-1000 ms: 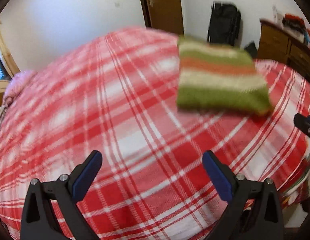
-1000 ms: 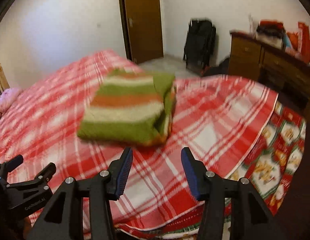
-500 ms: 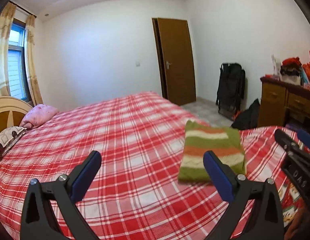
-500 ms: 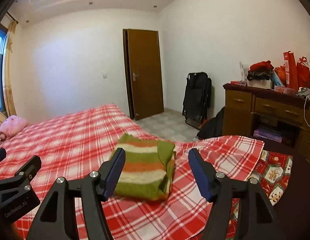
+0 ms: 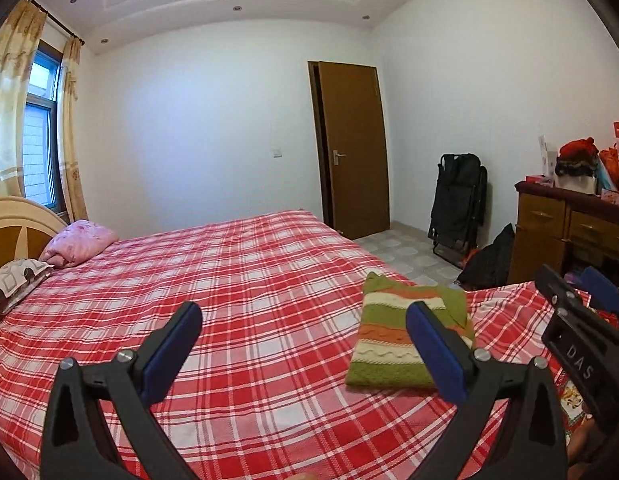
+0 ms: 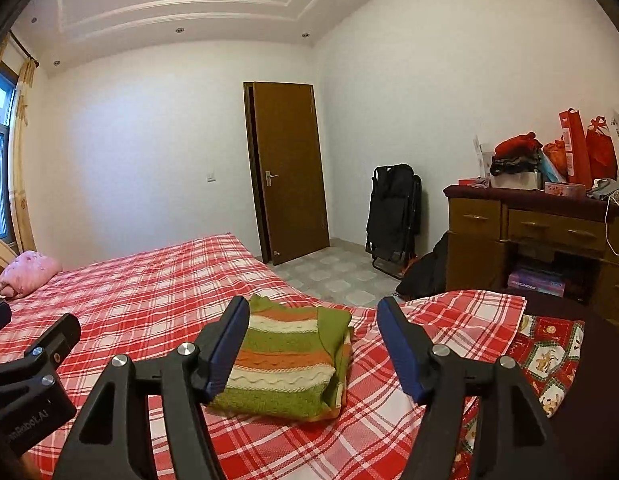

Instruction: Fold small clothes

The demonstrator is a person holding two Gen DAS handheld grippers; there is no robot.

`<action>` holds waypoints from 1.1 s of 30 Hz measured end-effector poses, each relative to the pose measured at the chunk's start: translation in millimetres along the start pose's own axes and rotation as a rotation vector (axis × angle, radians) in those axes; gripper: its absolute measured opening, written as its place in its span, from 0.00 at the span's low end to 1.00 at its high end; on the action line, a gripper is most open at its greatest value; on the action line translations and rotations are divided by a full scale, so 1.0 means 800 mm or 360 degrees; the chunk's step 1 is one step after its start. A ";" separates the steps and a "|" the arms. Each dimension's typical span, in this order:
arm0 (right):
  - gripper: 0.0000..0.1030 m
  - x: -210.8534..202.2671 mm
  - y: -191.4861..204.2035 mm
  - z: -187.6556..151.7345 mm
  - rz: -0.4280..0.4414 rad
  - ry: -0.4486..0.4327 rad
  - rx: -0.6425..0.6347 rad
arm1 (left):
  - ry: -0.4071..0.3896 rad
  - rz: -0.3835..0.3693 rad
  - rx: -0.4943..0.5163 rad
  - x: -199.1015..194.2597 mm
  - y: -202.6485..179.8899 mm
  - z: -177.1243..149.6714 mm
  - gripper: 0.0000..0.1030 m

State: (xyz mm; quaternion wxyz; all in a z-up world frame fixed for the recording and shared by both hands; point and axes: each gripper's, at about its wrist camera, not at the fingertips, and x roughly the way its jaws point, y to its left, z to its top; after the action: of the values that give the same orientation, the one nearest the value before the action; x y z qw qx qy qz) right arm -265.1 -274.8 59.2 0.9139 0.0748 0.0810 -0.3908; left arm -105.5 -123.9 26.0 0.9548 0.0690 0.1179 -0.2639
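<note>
The folded sweater [image 6: 287,360] lies flat on the bed [image 6: 121,292] near its foot edge, its long axis running away from both cameras. It sits ahead of and below the right gripper [image 6: 309,344], almost centred between that gripper's fingers, while from the left gripper [image 5: 301,348] it lies off toward the right finger. Both grippers stand open and empty, clear above the bed. The right hand looks better placed for any further touch.

One folded striped sweater [image 6: 287,364] lies on the one bed [image 6: 129,292]. Two tongs are raised: left tongs [image 5: 301,346], right tongs [image 6: 309,344]. One pink pillow [image 6: 27,272] at ten o'clock, one door [image 6: 289,168] at twelve, one dresser [image 6: 549,232] at two.
</note>
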 end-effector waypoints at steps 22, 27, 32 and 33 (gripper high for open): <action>0.66 0.004 -0.001 -0.004 -0.0006 0.0031 -0.0002 | 0.0053 -0.0041 0.0016 0.000 -0.008 0.001 1.00; 0.66 0.004 -0.002 -0.004 -0.0003 0.0034 0.0002 | 0.0053 -0.0041 0.0023 -0.001 -0.009 0.002 1.00; 0.66 0.004 -0.003 -0.005 -0.0002 0.0037 0.0006 | 0.0057 -0.0044 0.0021 0.000 -0.009 0.001 1.00; 0.66 0.004 -0.003 -0.005 -0.0003 0.0038 0.0008 | 0.0057 -0.0043 0.0020 -0.001 -0.009 0.001 1.00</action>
State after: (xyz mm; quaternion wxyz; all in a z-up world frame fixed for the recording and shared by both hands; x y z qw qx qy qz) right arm -265.1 -278.0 54.4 0.9123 0.0816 0.0911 -0.3910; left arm -109.5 -130.0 26.4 0.9485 0.0781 0.1341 -0.2761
